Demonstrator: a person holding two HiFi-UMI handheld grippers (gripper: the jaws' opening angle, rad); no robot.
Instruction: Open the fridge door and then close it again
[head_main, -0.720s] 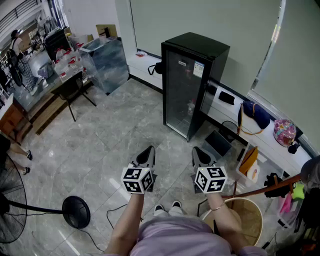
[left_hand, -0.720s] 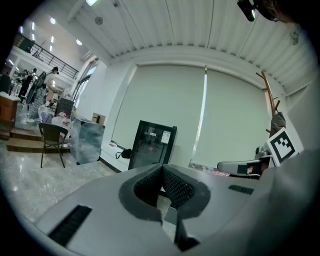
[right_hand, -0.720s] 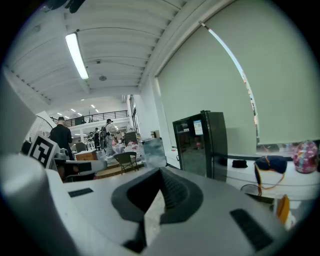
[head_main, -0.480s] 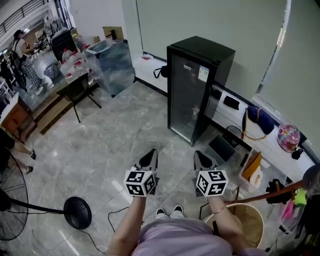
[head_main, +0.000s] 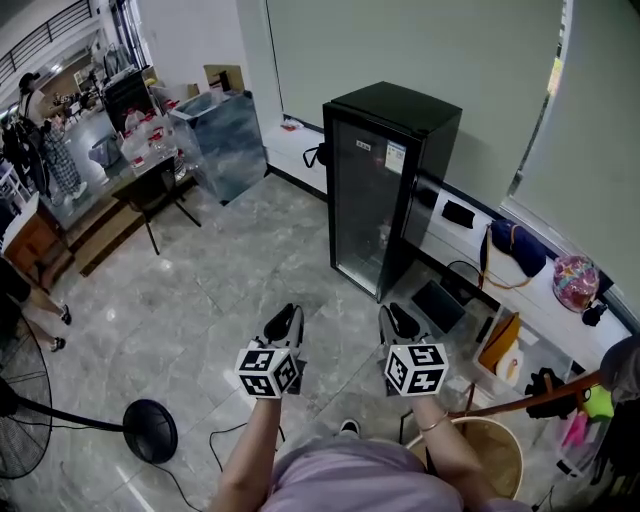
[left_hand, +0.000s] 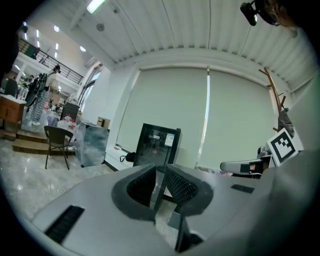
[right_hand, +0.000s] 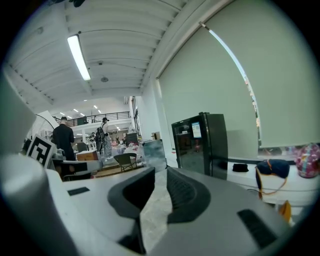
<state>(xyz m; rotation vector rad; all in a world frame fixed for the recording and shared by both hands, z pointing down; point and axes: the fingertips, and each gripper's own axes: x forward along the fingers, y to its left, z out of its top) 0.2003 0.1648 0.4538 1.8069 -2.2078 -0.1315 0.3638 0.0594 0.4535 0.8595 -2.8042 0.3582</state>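
A black fridge (head_main: 385, 190) with a glass door stands shut against the wall ahead of me; it also shows as the fridge (left_hand: 157, 147) in the left gripper view and as the fridge (right_hand: 200, 142) in the right gripper view. My left gripper (head_main: 286, 316) and right gripper (head_main: 397, 315) hang side by side above the grey tiled floor, well short of the fridge and pointing toward it. The left gripper (left_hand: 161, 170) has only a narrow slit between its pads, with nothing in it. The right gripper (right_hand: 160, 172) is also empty, its gap slightly wider.
A dark flat case (head_main: 438, 305) lies on the floor right of the fridge. A low ledge (head_main: 470, 235) with bags runs along the wall. A woven basket (head_main: 490, 450) is near my right arm, a fan base (head_main: 150, 430) at the left. A chair (head_main: 150, 190), a table and people stand far left.
The head view has shifted and the fridge sits a little nearer the picture's middle. Both grippers stay side by side, slightly lower in view. Only one shoe shows now.
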